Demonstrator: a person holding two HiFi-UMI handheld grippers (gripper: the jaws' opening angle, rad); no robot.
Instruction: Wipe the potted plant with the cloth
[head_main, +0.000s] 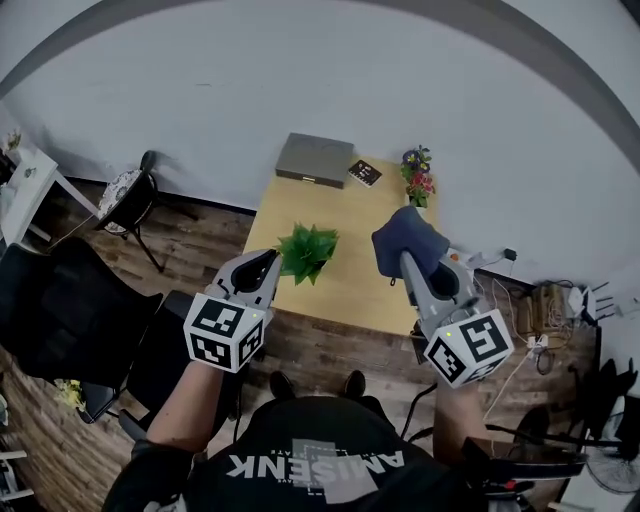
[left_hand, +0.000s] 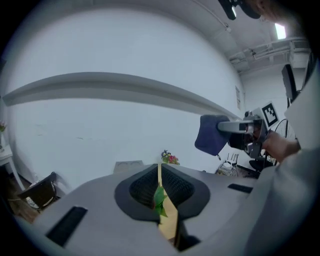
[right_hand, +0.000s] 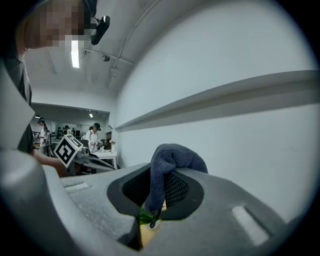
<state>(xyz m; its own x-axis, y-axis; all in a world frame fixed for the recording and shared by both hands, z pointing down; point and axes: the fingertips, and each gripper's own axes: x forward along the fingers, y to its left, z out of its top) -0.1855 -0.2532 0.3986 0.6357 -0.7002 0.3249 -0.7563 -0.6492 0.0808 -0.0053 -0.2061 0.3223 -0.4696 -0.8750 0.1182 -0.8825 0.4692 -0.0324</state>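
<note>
The wooden table (head_main: 350, 300) carries a grey box (head_main: 315, 160) at its far edge. The plant (head_main: 307, 250) stands upright near the left edge, its leaves fanning out all round. The cloth (head_main: 408, 240) hangs over the table's right edge. The right gripper (head_main: 410, 265) has its jaws closed on it, and its bunched length runs along them and flops over their tips. The left gripper (head_main: 262, 268) points at the plant from just beside it, jaws nearly together and empty.

Two light grey grippers, the left gripper (head_main: 266, 262) and right gripper (head_main: 409, 262), have dark ribbed jaw pads. Behind each one's jaws sits a white cube (head_main: 225, 332) with black square markers. The person wears a black shirt (head_main: 320, 462) with white lettering.
</note>
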